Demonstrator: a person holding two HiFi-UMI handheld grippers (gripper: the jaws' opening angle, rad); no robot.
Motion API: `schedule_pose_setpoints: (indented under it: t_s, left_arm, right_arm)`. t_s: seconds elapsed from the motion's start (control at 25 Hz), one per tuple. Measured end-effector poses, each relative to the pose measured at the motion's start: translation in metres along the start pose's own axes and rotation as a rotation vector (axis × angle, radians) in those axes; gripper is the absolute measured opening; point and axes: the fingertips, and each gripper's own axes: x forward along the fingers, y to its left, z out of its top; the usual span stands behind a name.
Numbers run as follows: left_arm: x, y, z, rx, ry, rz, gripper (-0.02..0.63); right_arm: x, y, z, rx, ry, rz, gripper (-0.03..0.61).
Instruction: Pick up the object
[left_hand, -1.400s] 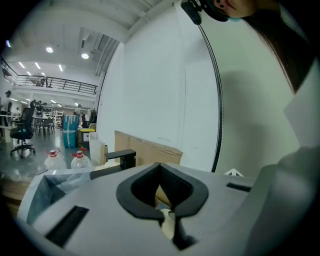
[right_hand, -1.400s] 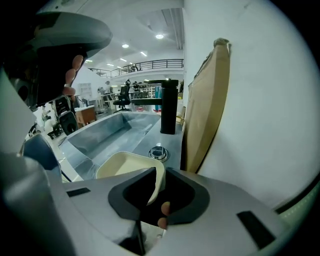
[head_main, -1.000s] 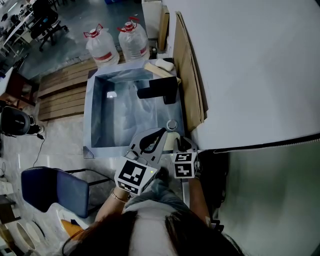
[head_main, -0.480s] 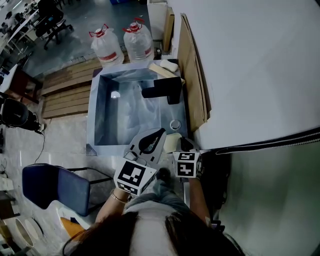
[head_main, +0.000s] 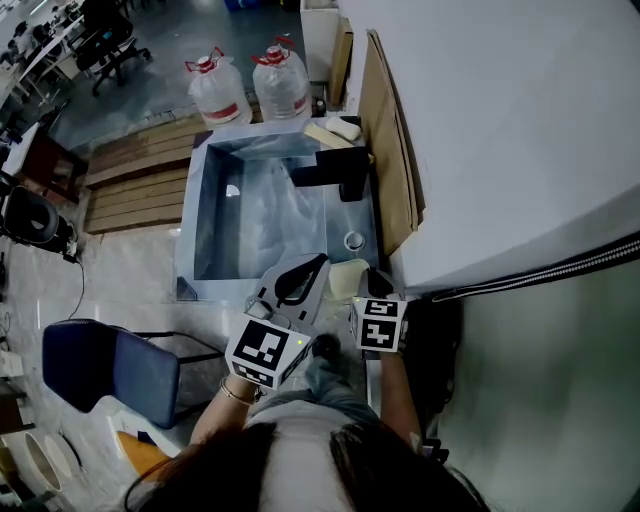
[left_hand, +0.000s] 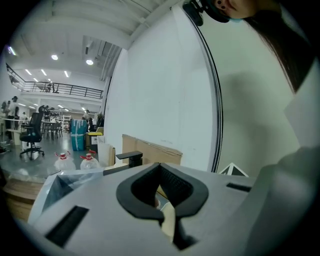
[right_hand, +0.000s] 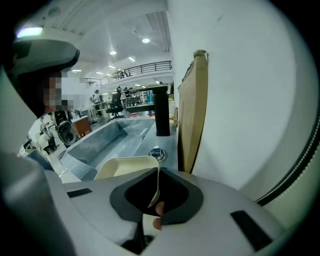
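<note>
Right gripper view showed the right gripper (right_hand: 154, 202) with its jaws clamped on the thin rim of a cream square plastic dish (right_hand: 125, 167). Head view placed that dish at the near right corner of the grey rectangular metal sink (head_main: 205, 215). A black angular faucet (head_main: 338, 172) stood at the sink's far right edge. The left gripper (head_main: 320, 263) had its jaws together, tips just beside the dish.

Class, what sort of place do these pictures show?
Probably a large workshop or lab hall, not a home kitchen: a steel sink with a black tap, big water bottles just past it, and office chairs farther off.
</note>
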Motion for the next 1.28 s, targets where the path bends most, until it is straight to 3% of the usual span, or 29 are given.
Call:
schedule_pose_setpoints:
  t_s: [1.28]
  left_arm:
    - [-0.097,-0.047,0.034,0.045,-0.122,0.008,0.008]
  right_arm:
    - [-0.118,0.02,0.028,0.028,-0.197,-0.048,0.032]
